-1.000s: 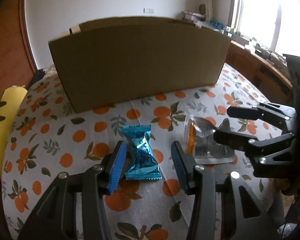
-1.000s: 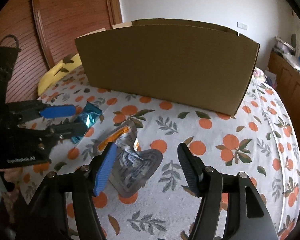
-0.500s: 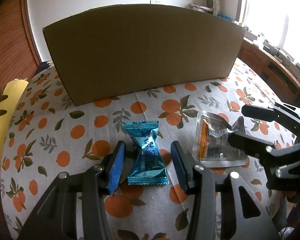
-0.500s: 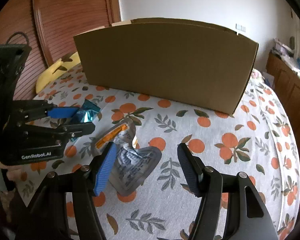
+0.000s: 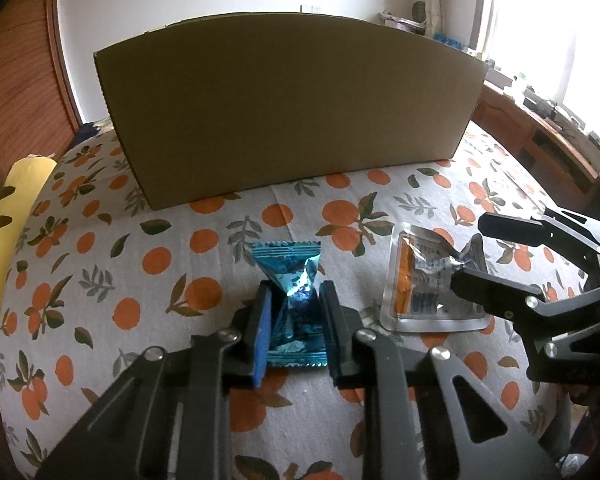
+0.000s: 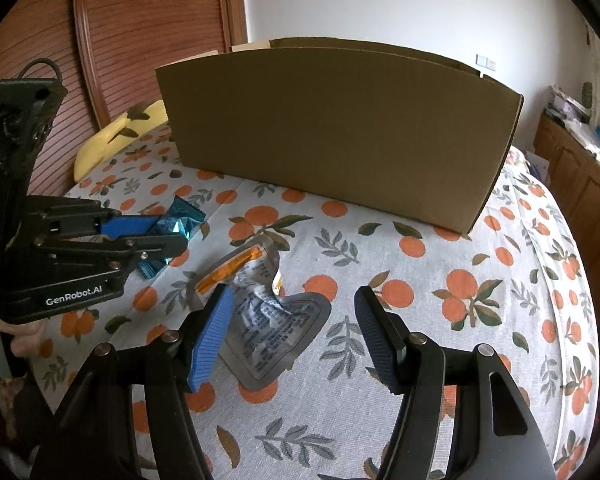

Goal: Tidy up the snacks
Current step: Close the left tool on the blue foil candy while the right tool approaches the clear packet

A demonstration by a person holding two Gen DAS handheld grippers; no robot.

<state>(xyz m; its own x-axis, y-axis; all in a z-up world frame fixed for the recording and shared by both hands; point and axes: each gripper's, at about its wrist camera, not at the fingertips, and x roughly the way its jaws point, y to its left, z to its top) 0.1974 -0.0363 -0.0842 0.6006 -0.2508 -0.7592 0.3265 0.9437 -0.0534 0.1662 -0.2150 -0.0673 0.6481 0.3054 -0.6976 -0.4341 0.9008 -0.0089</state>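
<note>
Your left gripper [image 5: 294, 320] had just closed on the blue snack packet [image 5: 294, 280] lying on the tablecloth [image 5: 100, 280] (ready for lifting toward the cardboard box [image 5: 288, 112], presumably); your right gripper [image 6: 296, 332] stood open over the clear pouch [image 6: 268, 320].

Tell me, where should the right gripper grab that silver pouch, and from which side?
Best at the crumpled middle of the silver pouch, coming down from above with one finger on each side. It lies flat on the cloth, so its edges give little to pinch, while the raised crease does. The right gripper hangs open, slightly to the pouch's right.
</note>
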